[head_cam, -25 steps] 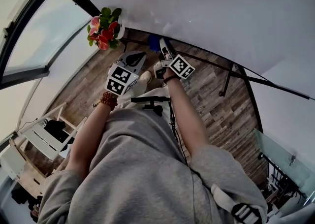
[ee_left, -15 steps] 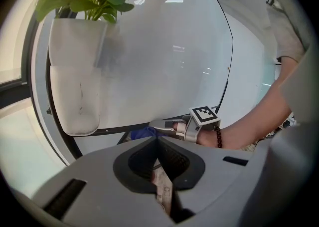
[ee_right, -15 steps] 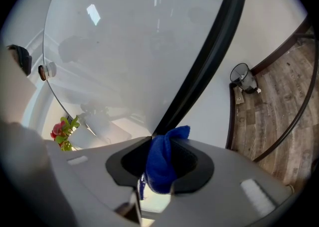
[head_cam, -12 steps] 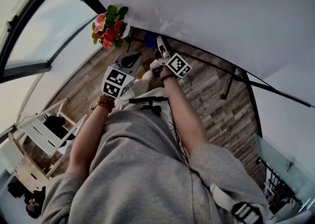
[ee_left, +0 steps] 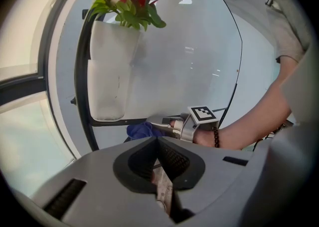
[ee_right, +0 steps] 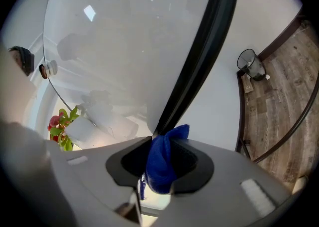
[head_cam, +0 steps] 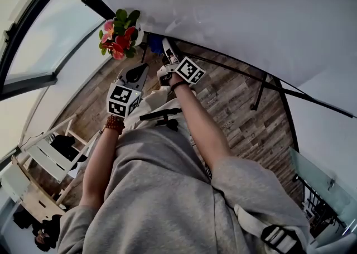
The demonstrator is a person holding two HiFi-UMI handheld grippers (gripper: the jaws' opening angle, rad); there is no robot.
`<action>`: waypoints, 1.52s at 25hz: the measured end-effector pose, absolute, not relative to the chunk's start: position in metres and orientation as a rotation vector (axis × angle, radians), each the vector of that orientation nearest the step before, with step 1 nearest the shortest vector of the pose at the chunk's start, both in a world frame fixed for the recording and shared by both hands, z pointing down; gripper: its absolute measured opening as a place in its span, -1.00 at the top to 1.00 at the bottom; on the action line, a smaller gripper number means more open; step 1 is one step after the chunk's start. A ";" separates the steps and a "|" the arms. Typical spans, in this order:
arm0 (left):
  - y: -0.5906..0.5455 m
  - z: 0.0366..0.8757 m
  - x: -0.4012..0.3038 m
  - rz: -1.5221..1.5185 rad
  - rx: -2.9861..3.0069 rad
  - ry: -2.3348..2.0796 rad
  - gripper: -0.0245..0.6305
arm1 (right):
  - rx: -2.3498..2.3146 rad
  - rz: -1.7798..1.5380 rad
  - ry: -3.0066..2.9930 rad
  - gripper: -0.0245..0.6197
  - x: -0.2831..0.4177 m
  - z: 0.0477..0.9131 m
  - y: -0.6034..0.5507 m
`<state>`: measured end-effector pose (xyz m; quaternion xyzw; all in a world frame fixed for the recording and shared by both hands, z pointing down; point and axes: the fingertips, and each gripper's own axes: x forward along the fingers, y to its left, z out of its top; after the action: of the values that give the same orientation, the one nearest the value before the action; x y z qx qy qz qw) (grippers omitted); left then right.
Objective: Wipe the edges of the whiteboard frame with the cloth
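The whiteboard (head_cam: 251, 13) fills the top of the head view, its black frame (head_cam: 223, 62) running along the lower edge. My right gripper (head_cam: 163, 44) is shut on a blue cloth (head_cam: 155, 44) and presses it against that frame near the lower left corner. In the right gripper view the cloth (ee_right: 163, 160) bulges from the shut jaws and touches the black frame (ee_right: 202, 54). My left gripper (head_cam: 139, 70) hangs just below and left of it, shut with nothing in it. The left gripper view looks past its own jaws (ee_left: 158, 141) at the cloth (ee_left: 141, 130) and the right gripper (ee_left: 169, 122).
A white pot (ee_left: 112, 71) of red flowers (head_cam: 118, 34) hangs at the board's left edge, close to the cloth. The board's black stand leg (head_cam: 259, 91) rises from the wooden floor. A white shelf unit (head_cam: 50, 155) stands at lower left, beside a dark-framed window (head_cam: 33, 41).
Both grippers have moved left along the lower frame toward the flowers, the right one carrying the blue cloth with it.
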<state>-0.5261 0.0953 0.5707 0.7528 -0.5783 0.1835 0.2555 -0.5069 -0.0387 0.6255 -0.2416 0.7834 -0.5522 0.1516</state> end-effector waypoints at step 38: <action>-0.012 0.505 -0.354 0.363 2.397 -1.166 0.90 | -1.443 -1.053 2.833 0.57 -0.223 0.578 0.003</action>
<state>-0.3543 -0.0119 0.5055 0.8684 -0.4225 0.1315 0.2237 -0.2232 0.0030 0.5778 -0.4286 0.8413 -0.3127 -0.1038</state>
